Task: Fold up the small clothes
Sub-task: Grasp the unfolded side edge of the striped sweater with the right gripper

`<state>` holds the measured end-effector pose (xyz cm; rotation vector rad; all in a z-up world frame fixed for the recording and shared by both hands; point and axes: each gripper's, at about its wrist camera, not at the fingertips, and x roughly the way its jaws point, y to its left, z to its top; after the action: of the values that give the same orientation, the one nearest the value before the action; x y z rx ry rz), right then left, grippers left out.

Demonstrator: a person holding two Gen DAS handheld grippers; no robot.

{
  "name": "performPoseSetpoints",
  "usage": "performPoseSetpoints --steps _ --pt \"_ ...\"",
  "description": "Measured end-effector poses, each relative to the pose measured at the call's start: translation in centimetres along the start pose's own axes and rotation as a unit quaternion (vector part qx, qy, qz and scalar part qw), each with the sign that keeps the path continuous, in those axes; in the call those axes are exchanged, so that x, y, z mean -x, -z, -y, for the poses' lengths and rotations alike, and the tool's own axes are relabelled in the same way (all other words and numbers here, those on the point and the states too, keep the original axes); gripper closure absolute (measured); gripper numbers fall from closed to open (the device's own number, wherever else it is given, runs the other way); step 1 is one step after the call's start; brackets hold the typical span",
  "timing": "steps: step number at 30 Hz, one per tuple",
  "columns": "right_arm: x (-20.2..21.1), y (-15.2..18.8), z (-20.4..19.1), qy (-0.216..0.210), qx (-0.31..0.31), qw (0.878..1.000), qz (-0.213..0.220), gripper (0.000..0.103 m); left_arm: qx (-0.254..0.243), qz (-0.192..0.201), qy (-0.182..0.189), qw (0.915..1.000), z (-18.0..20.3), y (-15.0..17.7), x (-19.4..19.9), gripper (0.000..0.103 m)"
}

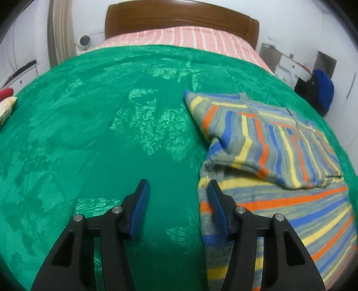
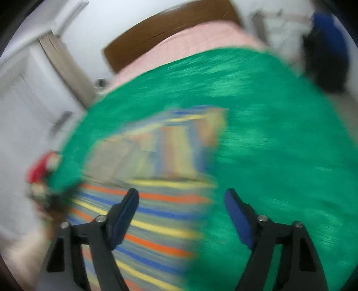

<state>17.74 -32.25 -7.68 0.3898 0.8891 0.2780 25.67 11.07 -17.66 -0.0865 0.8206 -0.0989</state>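
My left gripper (image 1: 176, 190) has its jaws parted with nothing between them, only green blanket (image 1: 89, 134) below. Its right finger overlaps the near left edge of the striped garment (image 1: 279, 201), though I cannot tell whether it touches. My right gripper (image 2: 181, 199) is also open and empty; in its blurred view the garment lies under its left finger and ahead to the left. Beyond my left gripper, ahead to the right, the garment's upper part is folded over itself. Farther off are pink striped bedding (image 1: 179, 37) and a brown headboard (image 1: 179, 15).
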Motion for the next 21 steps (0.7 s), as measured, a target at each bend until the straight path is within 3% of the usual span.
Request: performPoseSetpoints --steps 1,3,5,8,10,11,12,13,17,18,21 --pt "-2.0 -1.4 -1.2 -0.038 -0.017 0.999 -0.02 0.037 0.001 0.001 0.001 1.0 -0.2 -0.2 -0.6 0.047" --pt "-5.9 -3.2 -2.4 -0.068 -0.047 0.995 -0.056 0.048 0.006 0.0 0.005 1.0 -0.6 -0.2 -0.8 0.046" --pt "-10.4 -4.5 -3.0 -0.062 -0.076 0.991 -0.088 0.054 0.011 0.0 0.011 0.9999 -0.8 -0.3 -0.9 0.046" --pt "-14.9 -5.1 -3.3 -0.027 -0.091 0.989 -0.116 0.059 0.011 0.004 0.01 0.9999 -0.8 -0.2 -1.1 0.046" --pt "-16.8 -5.1 -3.2 -0.027 -0.108 0.986 -0.124 0.064 0.009 0.007 0.008 0.9999 -0.8 0.0 -1.1 0.046" --pt "-17.6 -5.1 -3.2 -0.031 -0.111 0.985 -0.131 0.078 0.01 0.008 0.009 0.9999 -0.8 0.0 -1.1 0.046" --pt "-18.3 -5.2 -3.4 -0.024 -0.105 0.985 -0.133 0.1 0.01 0.008 0.009 0.9999 -0.9 0.1 -1.0 0.046" --pt "-18.3 -5.5 -3.8 -0.014 -0.093 0.988 -0.122 0.1 0.011 0.009 0.01 0.9999 -0.9 0.2 -1.0 0.046" --pt "-14.8 -7.5 -6.0 0.021 -0.01 1.0 -0.007 0.1 0.006 0.012 0.004 0.9999 -0.7 0.2 -1.1 0.045" --pt "-14.8 -7.7 -6.1 0.037 0.004 0.999 -0.004 0.099 0.004 0.012 0.001 0.9999 -0.6 0.3 -1.1 0.045" --pt "-17.8 -6.9 -5.5 0.051 0.007 0.996 -0.079 0.094 0.002 0.013 -0.003 0.9999 -0.6 0.3 -1.1 0.045"
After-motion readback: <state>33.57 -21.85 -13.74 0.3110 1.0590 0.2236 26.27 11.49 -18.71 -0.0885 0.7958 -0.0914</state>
